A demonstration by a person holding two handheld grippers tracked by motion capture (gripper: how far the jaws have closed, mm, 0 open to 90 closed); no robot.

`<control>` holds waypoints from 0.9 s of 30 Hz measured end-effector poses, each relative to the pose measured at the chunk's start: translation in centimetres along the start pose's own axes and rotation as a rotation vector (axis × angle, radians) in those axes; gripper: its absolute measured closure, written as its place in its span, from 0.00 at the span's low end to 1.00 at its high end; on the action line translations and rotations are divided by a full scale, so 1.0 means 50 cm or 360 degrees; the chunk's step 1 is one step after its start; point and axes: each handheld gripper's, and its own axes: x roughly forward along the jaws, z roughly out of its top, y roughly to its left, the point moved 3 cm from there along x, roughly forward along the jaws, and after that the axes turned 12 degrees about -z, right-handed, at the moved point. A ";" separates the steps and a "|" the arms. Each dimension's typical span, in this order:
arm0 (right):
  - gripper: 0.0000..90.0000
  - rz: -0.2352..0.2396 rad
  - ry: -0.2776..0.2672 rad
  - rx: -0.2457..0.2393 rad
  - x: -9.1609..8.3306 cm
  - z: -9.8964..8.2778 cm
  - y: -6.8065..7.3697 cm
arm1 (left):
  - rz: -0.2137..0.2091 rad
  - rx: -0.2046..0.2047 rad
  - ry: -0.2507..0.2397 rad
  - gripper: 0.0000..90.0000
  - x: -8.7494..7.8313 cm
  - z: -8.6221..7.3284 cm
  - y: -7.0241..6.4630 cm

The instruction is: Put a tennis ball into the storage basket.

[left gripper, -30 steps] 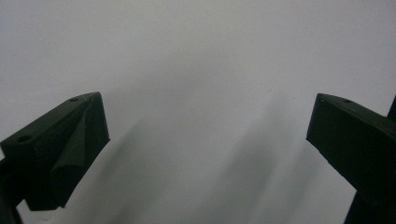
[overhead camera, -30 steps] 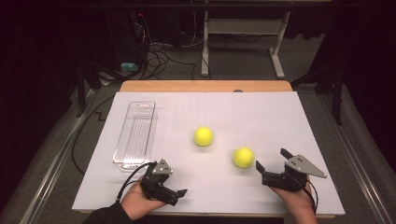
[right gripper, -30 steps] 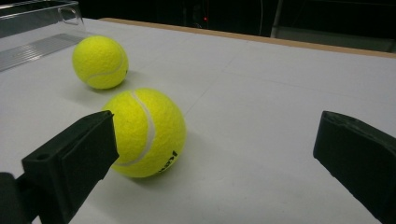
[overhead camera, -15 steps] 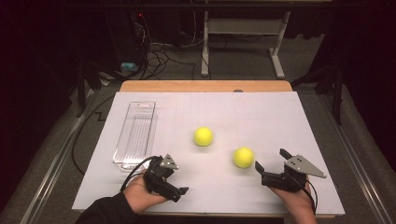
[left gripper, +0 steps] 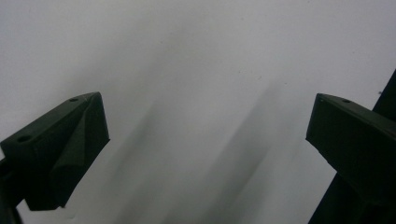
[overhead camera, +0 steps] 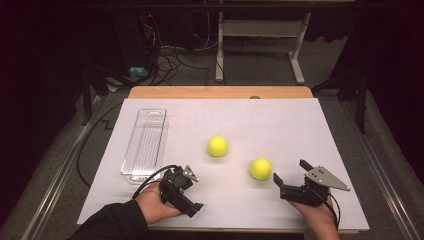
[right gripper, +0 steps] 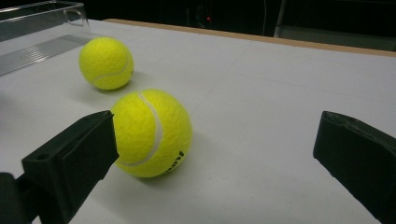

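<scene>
Resting low at the worktop's [overhead camera: 300, 125] near edge, the right gripper [overhead camera: 292, 176] has its jaws spread wide with nothing between them. A ball [overhead camera: 260, 168] lies just ahead of it, slightly toward its left jaw, not touching. A second ball [overhead camera: 218, 146] sits farther off, beyond the first. The left gripper [overhead camera: 192, 190] is also spread and holds nothing, aimed down at bare worktop, a clear tray [overhead camera: 145, 145] just beyond it.
</scene>
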 end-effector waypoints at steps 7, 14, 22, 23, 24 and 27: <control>0.00 0.0003 -0.0001 -0.0003 -0.001 0.000 0.001 | -0.0002 -0.0008 0.0095 0.00 -0.006 0.005 0.004; 0.00 0.0010 -0.0003 -0.0008 -0.003 0.002 0.002 | 0.0009 -0.0028 0.0163 0.00 -0.007 0.009 0.007; 0.00 0.0008 -0.0003 -0.0008 -0.003 0.002 0.003 | -0.0019 -0.0047 0.0211 0.01 -0.014 0.021 0.010; 0.00 0.0007 -0.0002 -0.0005 -0.004 0.002 0.003 | -0.0020 -0.0052 0.0216 0.01 -0.014 0.022 0.011; 0.00 0.0007 -0.0002 -0.0005 -0.004 0.002 0.003 | -0.0024 -0.0060 0.0222 0.00 -0.015 0.024 0.012; 0.00 0.0009 -0.0006 -0.0005 -0.004 0.002 0.003 | -0.0039 -0.0075 0.0229 0.01 -0.017 0.030 0.013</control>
